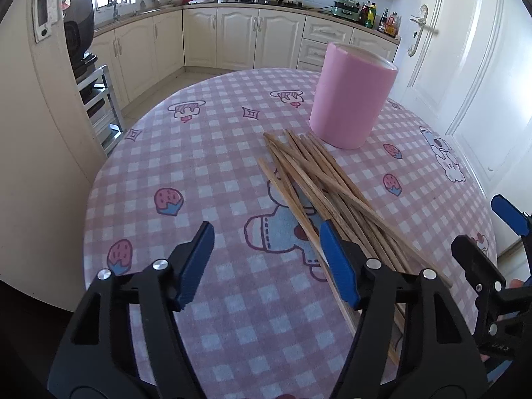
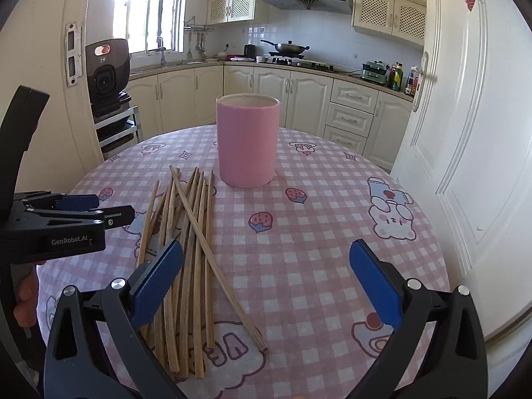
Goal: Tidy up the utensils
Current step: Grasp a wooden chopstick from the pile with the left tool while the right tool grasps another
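Both my tongs hang apart and empty, left gripper [image 1: 266, 261] and right gripper [image 2: 266, 281], over the loose chopsticks [image 2: 186, 259] at centre frame, because the pink holder [image 2: 247, 141] behind awaits them.

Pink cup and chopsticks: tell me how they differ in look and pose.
The pink cup stands upright on its base; the chopsticks lie flat in a loose, crossing pile. The pink cup is one wide, smooth cylinder with an open top; the chopsticks are many thin, long wooden sticks. Nothing shows above the cup's rim; all the chopsticks are outside it. Both rest on the checked tablecloth, close together, and neither is gripped.
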